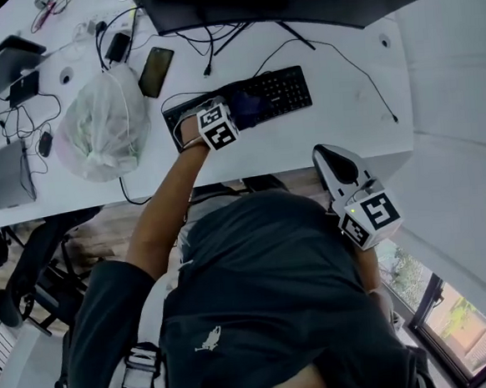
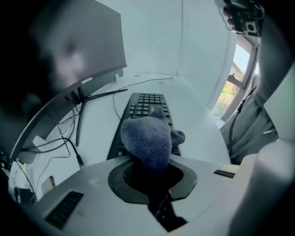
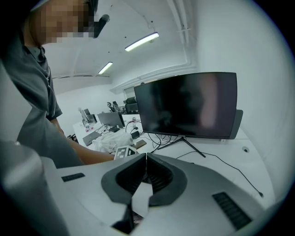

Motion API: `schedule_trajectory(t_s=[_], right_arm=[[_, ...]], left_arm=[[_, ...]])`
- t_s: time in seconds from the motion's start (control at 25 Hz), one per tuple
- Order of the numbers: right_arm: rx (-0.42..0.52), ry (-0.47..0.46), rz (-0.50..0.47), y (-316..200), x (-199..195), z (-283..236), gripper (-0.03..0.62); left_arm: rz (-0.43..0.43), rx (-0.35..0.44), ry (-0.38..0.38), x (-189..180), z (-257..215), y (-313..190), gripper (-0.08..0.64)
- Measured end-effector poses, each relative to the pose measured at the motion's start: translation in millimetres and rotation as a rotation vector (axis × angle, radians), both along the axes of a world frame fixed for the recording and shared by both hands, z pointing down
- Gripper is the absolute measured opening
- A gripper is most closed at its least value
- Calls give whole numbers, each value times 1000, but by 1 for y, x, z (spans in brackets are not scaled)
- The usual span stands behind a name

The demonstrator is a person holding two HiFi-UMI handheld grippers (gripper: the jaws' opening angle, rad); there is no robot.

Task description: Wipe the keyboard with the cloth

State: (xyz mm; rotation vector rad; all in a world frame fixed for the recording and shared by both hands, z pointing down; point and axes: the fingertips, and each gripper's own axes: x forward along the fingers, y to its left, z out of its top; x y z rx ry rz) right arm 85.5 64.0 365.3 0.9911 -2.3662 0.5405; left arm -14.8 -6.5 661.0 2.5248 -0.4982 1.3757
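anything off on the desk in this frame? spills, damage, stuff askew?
Nothing spilled or broken. Only clutter: a crumpled plastic bag and tangled cables beside the keyboard. The left gripper is shut on the cloth, which lies on the keyboard. The right gripper is shut, empty, near the desk edge.

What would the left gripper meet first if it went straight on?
Probably the keyboard: the left gripper, shut on the cloth, points along it; whether they already touch is unclear.
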Motion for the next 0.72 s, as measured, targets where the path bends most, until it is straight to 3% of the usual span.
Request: schedule_trajectory(t_s=[0.12,0.2,0.36,0.44,0.56,0.72], right_arm=[[-11,-4,23,0,11,6,9],[-23,-2,9,0,13,11,9],[-22,-4,-34,-5,8,9,9],[-25,-14,-34,-6,11,8,9],[-21,-31,-13,-8,20,8,9],[-17,-42,21,-13,42,8,9]], left_arm=[[30,-84,38,13,2,54,29],[30,-70,50,20,-1,59,29],[-89,74,93,15,-33,-23,29],[-126,97,76,10,-39,-56,29],[-76,18,17,17,-14,-40,29],[-39,-74,38,38,1,28,29]])
